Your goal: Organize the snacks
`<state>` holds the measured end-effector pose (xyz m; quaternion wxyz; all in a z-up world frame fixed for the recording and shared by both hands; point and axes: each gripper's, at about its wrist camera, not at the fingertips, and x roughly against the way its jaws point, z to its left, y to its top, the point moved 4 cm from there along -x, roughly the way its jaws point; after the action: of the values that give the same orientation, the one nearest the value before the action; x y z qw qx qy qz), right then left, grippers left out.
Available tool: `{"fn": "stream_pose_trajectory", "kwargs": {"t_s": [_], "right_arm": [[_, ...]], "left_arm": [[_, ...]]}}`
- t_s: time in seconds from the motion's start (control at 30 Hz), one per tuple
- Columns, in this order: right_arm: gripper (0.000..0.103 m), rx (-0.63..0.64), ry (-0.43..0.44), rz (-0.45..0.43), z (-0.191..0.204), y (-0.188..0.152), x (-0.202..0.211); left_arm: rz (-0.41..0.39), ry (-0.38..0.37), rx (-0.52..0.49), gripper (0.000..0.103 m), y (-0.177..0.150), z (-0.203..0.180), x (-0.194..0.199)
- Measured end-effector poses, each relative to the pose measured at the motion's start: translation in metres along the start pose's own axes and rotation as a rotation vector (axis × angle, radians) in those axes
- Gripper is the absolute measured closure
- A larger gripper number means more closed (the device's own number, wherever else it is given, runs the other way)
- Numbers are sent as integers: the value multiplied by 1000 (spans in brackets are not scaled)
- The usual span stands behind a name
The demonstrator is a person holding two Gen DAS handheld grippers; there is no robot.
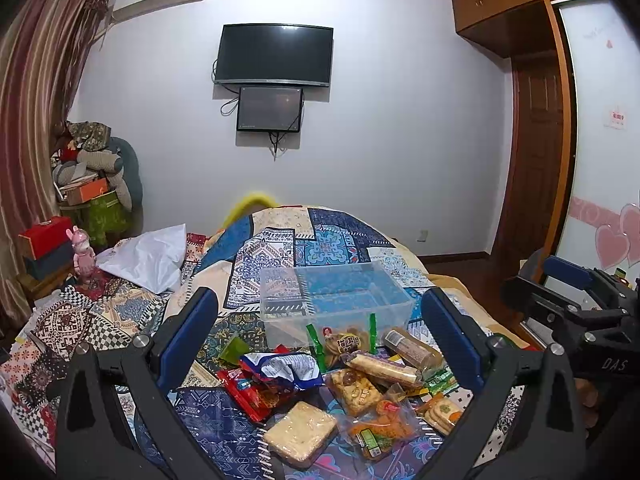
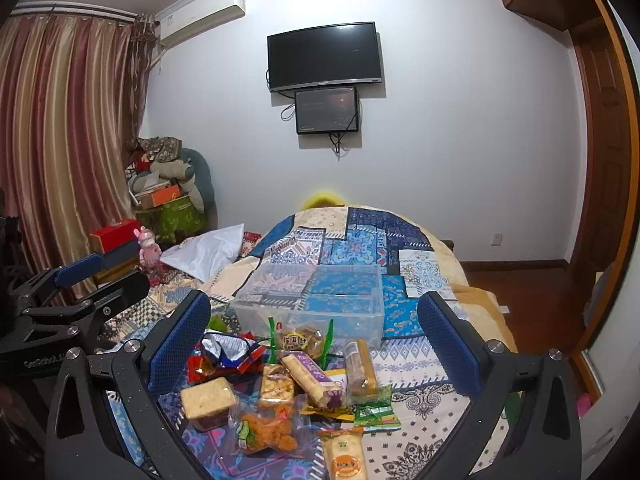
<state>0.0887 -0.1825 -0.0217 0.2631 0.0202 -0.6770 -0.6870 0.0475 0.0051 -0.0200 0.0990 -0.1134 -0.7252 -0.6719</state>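
Observation:
A pile of wrapped snacks [image 1: 344, 392] lies on the patterned bed quilt [image 1: 280, 248], also in the right wrist view [image 2: 296, 392]. It includes a square cracker pack [image 1: 300, 432], a blue crumpled bag [image 1: 284, 368], a purple-wrapped biscuit bar [image 2: 312, 376] and an orange snack pack [image 2: 268, 432]. Just behind stands an empty clear plastic box [image 1: 336, 300], also in the right wrist view [image 2: 312, 300]. My left gripper [image 1: 320, 344] is open above the pile. My right gripper [image 2: 316, 344] is open above the pile too, and shows at the left view's right edge [image 1: 568, 296].
A white pillow [image 1: 148, 256] and a pink figurine [image 1: 82, 256] lie at the bed's left. Boxes and clutter [image 1: 92, 184] stand by the curtain. A TV [image 1: 276, 54] hangs on the far wall. A wooden wardrobe and door [image 1: 536, 120] are on the right.

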Motion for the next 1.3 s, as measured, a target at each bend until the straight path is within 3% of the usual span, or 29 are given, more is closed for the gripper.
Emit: {"fn": "stream_pose_trajectory", "kwargs": {"t_s": [1.3], "right_arm": [[0,-18,13,-4,1,3,3]], "left_arm": [[0,2,12,0,-2,3,-3]]}}
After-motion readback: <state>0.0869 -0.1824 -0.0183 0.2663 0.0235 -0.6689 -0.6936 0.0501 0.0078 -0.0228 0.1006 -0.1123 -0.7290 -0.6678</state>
